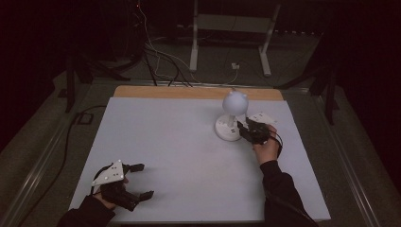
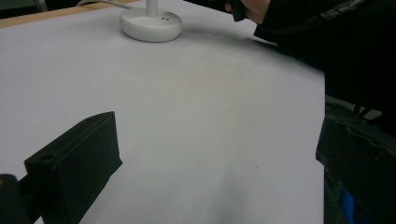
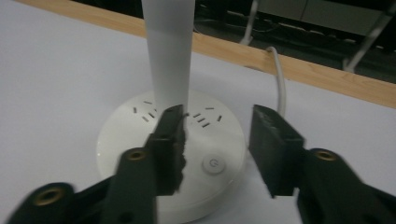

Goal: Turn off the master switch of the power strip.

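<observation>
The right claw [image 1: 247,128] hangs just over the round white plastic base of a small white desk lamp [image 1: 229,127], its two black jaws spread apart with nothing between them. In the right gripper view the jaws straddle the near part of the base, where a round power button [image 3: 213,164] with a power symbol sits in the gap, and the lamp's straight white stem [image 3: 169,51] rises just behind the left jaw's tip. Short dark slots mark the base around the stem, and a white cable [image 3: 279,79] runs off behind it toward the wooden edge strip [image 3: 299,70]. The lamp stands upright on the pale grey counter [image 1: 179,146], towards its far right, its rounded white head [image 1: 235,101] on top. The left claw [image 1: 140,180] rests low at the counter's near left corner, well apart from the lamp, jaws wide open and empty.
</observation>
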`<state>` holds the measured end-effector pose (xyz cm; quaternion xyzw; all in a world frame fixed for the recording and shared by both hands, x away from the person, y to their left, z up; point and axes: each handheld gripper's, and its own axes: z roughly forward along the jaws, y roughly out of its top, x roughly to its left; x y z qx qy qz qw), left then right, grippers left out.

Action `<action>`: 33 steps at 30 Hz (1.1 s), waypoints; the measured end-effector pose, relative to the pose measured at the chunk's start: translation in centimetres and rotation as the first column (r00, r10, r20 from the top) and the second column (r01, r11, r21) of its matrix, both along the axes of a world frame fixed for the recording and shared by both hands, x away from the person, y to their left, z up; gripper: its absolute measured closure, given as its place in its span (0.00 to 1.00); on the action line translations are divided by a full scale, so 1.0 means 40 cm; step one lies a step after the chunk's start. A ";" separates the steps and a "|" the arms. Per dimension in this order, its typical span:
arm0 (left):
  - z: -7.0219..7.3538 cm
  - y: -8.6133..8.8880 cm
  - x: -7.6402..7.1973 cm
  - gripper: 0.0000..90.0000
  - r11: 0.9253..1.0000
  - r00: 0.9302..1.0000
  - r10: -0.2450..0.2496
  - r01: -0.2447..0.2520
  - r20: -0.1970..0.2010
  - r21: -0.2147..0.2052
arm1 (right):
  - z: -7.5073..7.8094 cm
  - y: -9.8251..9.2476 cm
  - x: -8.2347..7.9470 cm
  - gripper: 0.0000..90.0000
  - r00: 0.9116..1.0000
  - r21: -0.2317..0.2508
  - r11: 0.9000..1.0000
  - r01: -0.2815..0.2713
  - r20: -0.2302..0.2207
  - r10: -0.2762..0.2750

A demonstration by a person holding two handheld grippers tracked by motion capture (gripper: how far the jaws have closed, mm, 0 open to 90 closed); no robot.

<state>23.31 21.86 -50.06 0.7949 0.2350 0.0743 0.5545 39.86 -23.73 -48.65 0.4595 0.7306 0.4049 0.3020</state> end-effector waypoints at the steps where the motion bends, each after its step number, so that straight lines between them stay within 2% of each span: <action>1: 0.000 0.000 0.000 0.00 1.000 1.000 0.000 0.000 0.000 0.001 | 0.005 -0.003 -0.003 0.47 1.000 0.007 1.000 -0.003 -0.017 0.003; 3: 0.000 -0.001 0.000 0.00 1.000 1.000 -0.001 0.001 0.000 0.001 | 0.010 -0.005 -0.007 0.41 1.000 0.024 1.000 0.001 -0.024 0.000; 5: 0.000 -0.001 0.000 0.00 1.000 1.000 -0.001 0.001 0.000 0.001 | 0.017 -0.007 -0.010 0.28 0.999 0.043 0.999 0.004 -0.035 -0.002; 6: 0.000 0.000 0.000 0.00 1.000 1.000 -0.001 0.001 0.000 0.001 | 0.017 -0.007 -0.010 0.28 0.999 0.043 0.999 0.004 -0.035 -0.002; 7: 0.000 0.000 0.000 0.00 1.000 1.000 0.000 0.000 0.000 0.000 | 0.023 -0.008 -0.011 0.16 0.998 0.062 0.998 0.002 -0.056 0.002; 8: 0.000 0.000 0.000 0.00 1.000 1.000 0.000 0.000 0.000 0.000 | 0.023 -0.008 -0.011 0.16 0.998 0.062 0.998 0.002 -0.056 0.002; 10: 0.000 0.000 0.000 0.00 1.000 1.000 -0.001 0.001 0.000 0.002 | 0.024 -0.008 -0.013 0.05 0.998 0.060 0.998 -0.015 -0.057 0.018; 11: 0.000 -0.001 -0.001 0.00 1.000 1.000 -0.001 0.001 -0.001 0.001 | 0.023 -0.010 -0.013 0.00 0.997 0.061 0.997 -0.044 -0.067 0.048; 14: 0.000 0.000 -0.001 0.00 1.000 1.000 -0.002 0.002 0.000 -0.001 | 0.021 -0.011 -0.022 0.00 0.993 0.058 0.996 -0.073 -0.086 0.078; 18: 0.000 0.000 -0.001 0.00 1.000 1.000 -0.002 0.002 -0.001 -0.004 | 0.028 -0.015 -0.037 0.00 0.990 0.091 0.991 -0.101 -0.089 0.109; 23: 0.000 -0.001 -0.001 0.00 1.000 1.000 -0.003 0.003 -0.001 -0.004 | 0.042 -0.015 -0.060 0.00 0.982 0.103 0.983 -0.149 -0.101 0.160; 25: 0.000 -0.001 -0.002 0.00 1.000 1.000 -0.003 0.003 0.000 -0.003 | 0.046 -0.014 -0.071 0.00 0.976 0.102 0.978 -0.180 -0.107 0.191; 28: 0.000 -0.001 -0.002 0.00 1.000 1.000 -0.005 0.005 0.002 -0.004 | 0.051 -0.011 -0.087 0.00 0.971 0.097 0.975 -0.202 -0.113 0.212; 33: 0.001 -0.001 -0.002 0.00 1.000 1.000 -0.006 0.006 0.002 -0.007 | 0.056 -0.015 -0.115 0.00 0.967 0.109 0.971 -0.213 -0.117 0.225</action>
